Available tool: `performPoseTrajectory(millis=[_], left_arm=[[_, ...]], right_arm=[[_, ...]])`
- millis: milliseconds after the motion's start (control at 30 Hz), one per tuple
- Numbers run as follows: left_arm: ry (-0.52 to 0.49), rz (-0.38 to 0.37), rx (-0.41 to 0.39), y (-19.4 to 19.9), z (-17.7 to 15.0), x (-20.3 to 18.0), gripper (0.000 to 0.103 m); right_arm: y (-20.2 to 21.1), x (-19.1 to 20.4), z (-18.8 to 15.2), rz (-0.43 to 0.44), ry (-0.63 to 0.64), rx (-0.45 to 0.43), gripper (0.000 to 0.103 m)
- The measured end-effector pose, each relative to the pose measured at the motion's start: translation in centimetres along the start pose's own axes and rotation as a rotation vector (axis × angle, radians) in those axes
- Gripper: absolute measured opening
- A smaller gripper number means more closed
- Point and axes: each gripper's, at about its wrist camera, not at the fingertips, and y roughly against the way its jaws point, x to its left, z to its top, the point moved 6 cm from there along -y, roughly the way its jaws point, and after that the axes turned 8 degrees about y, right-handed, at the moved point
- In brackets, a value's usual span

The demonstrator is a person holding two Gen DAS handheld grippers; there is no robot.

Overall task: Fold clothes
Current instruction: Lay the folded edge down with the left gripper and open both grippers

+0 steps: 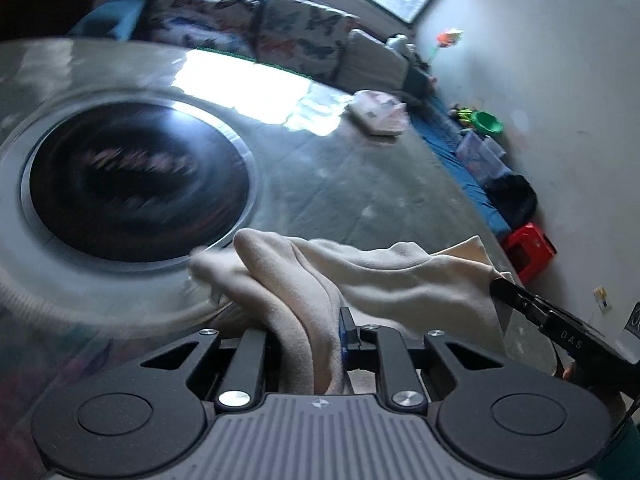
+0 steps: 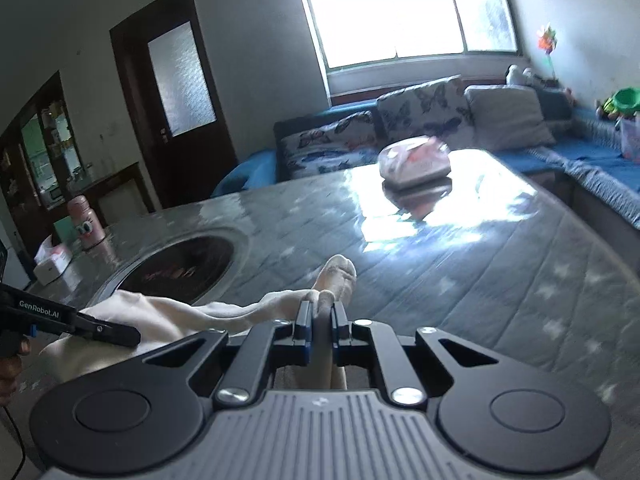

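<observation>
The left gripper [image 1: 308, 332] is clamped on a thick bunch of the cream garment [image 1: 360, 272], which spills forward from between its fingers. To its right, the right gripper [image 2: 320, 316] pinches another fold of the same cloth, jaws drawn tight around it, a crumpled tip sticking up just past the fingertips. The garment hangs stretched between the two grippers, just above the grey marbled table [image 2: 500, 248].

Ahead and left of both grippers, a dark round recess [image 1: 136, 180] is set into the tabletop, its rim just beside the cloth. Farther ahead a folded pink-and-white pile [image 2: 414, 160] sits well apart on the glossy surface, with open tabletop between. A pink bottle [image 2: 86, 222] stands at the table's far left edge. Beyond the far edge runs a blue sofa [image 2: 580, 156] with butterfly cushions [image 2: 420, 112].
</observation>
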Motion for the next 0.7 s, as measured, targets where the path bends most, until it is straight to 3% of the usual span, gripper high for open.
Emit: performPoseTrajectory(millis=[533, 700], left_arm=[[-0.140, -0.098, 0.061, -9.3, 2.7, -11.2, 0.017], [-0.173, -0.123, 0.086, -12.2, 3.1, -14.5, 0.017]], right_arm=[[2.4, -10.6, 3.9, -0.272, 0.022, -0.042, 0.008], [2.1, -13.7, 3.3, -0.336, 0.005, -0.015, 0.008]])
